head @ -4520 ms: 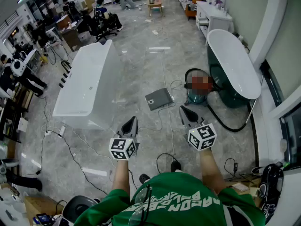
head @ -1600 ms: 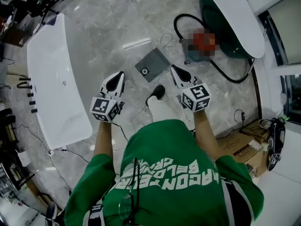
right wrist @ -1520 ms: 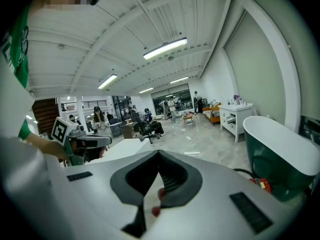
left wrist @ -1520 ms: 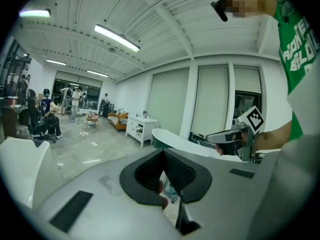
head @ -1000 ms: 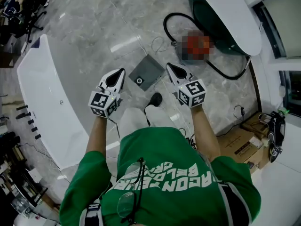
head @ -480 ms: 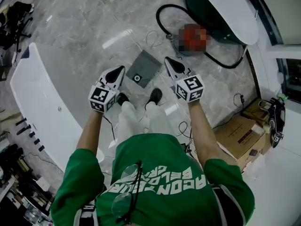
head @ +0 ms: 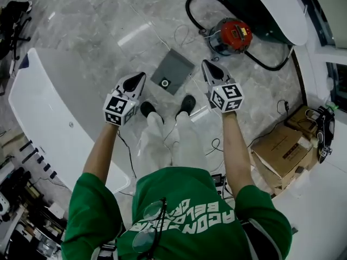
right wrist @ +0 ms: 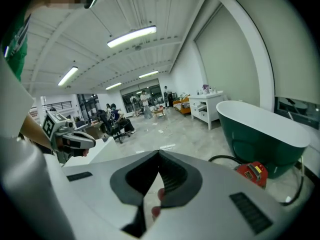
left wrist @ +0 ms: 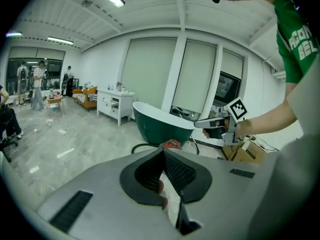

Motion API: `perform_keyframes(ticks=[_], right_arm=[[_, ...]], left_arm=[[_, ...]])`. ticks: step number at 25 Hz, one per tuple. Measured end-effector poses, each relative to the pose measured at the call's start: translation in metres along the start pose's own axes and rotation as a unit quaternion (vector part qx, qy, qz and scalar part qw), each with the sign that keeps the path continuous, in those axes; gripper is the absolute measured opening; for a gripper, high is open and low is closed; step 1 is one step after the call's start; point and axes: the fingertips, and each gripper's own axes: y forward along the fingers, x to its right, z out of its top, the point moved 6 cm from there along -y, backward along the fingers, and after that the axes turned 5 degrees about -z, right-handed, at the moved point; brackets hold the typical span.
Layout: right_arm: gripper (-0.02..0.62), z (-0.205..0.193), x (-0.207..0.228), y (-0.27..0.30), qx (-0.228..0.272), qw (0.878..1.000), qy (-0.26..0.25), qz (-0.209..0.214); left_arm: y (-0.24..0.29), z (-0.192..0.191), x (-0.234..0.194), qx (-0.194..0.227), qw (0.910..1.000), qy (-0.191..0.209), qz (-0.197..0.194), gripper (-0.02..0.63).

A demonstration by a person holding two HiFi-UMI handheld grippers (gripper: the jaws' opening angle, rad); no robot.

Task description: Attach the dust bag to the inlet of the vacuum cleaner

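- Grey bag [head: 172,72] pickup pending: lies on floor [head: 97,31] near vacuum [head: 230,36].
- Holds left gripper [head: 139,78] and right gripper [head: 209,65] clenched, empty.
- Next: open jaws, stoop, grasp bag.

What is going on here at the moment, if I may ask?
A person in a green shirt stands holding a gripper in each hand. The left gripper and right gripper are both shut and empty, held out in front. The grey dust bag lies flat on the floor just ahead of their feet, and the red vacuum cleaner stands farther off beside the green bathtub. The bag is not yet picked up.
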Motion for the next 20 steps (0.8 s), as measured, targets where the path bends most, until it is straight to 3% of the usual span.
perform_keyframes(ticks=[4,9,14,20], right_arm=[[0.002,-0.025,-0.005,0.036,-0.017,1.000,-0.016,-0.004],[0.002,-0.075,-0.009,0.077,-0.036,0.999,-0.028,0.024],[0.002,-0.153,-0.007,0.115,-0.054,0.996,-0.035,0.063],[0.002,-0.258,-0.008,0.171,-0.077,0.985,-0.089,0.123]], left_arm=[[0.009,-0.034,-0.023,-0.012,0.9998,-0.014,-0.004,-0.002],[0.038,-0.089,-0.041,-0.029,0.9994,-0.010,-0.018,-0.002],[0.077,-0.148,-0.061,-0.019,0.9993,-0.006,-0.030,-0.002],[0.133,-0.249,-0.092,-0.019,0.9980,0.005,-0.060,-0.002]])
